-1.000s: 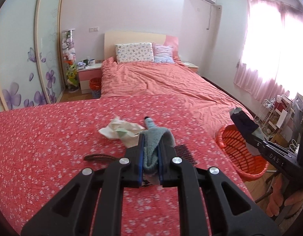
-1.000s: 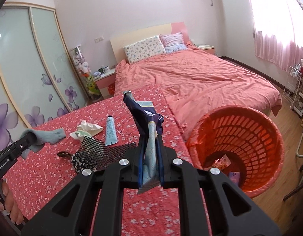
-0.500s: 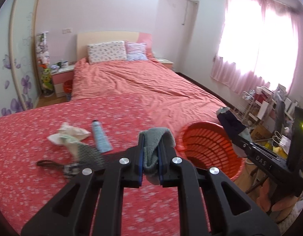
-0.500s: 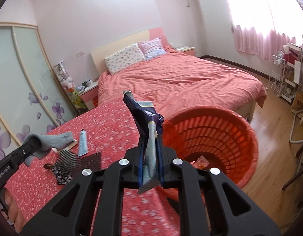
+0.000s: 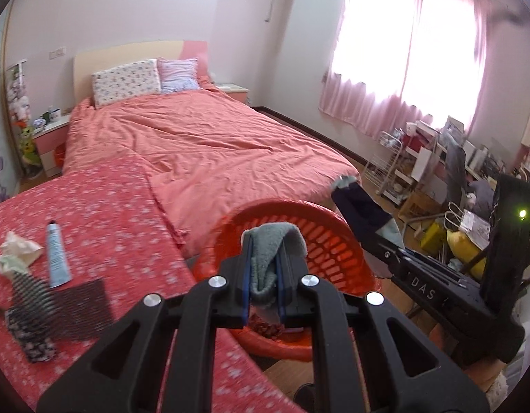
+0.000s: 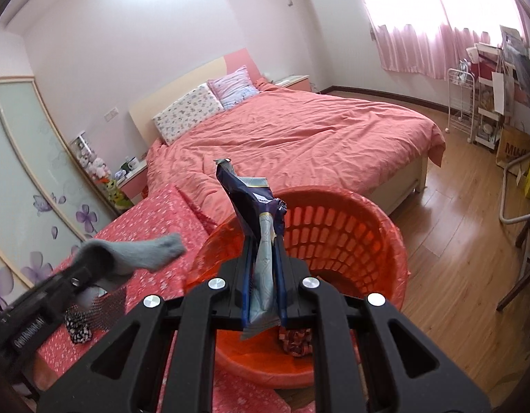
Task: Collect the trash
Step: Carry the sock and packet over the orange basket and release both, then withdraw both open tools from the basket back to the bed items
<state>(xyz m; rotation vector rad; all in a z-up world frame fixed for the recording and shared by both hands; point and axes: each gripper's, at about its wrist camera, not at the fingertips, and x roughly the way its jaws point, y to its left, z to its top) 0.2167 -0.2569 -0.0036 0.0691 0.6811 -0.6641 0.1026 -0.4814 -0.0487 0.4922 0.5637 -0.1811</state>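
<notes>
My left gripper (image 5: 263,241) is shut on a grey sock (image 5: 275,241) and hangs over the near rim of the orange basket (image 5: 337,241). My right gripper (image 6: 263,237) is shut on a dark blue snack wrapper (image 6: 251,196), also over the orange basket (image 6: 350,230). In the right wrist view the grey sock (image 6: 141,251) sticks out of the left gripper at the left. In the left wrist view the snack wrapper (image 5: 364,211) shows at the right. Some wrappers (image 6: 295,339) lie in the basket's bottom.
On the red flowered cover (image 5: 103,213) lie a crumpled tissue (image 5: 19,249), a light blue tube (image 5: 56,254) and a black mesh pouch (image 5: 58,304). Behind is the bed (image 5: 209,144). Wooden floor (image 6: 454,241), a wire cart (image 6: 462,103) and clutter are at the right.
Both grippers have swung right from over the flowered cover to over the orange basket, still holding the sock and the wrapper. The basket now fills the middle of both views.
</notes>
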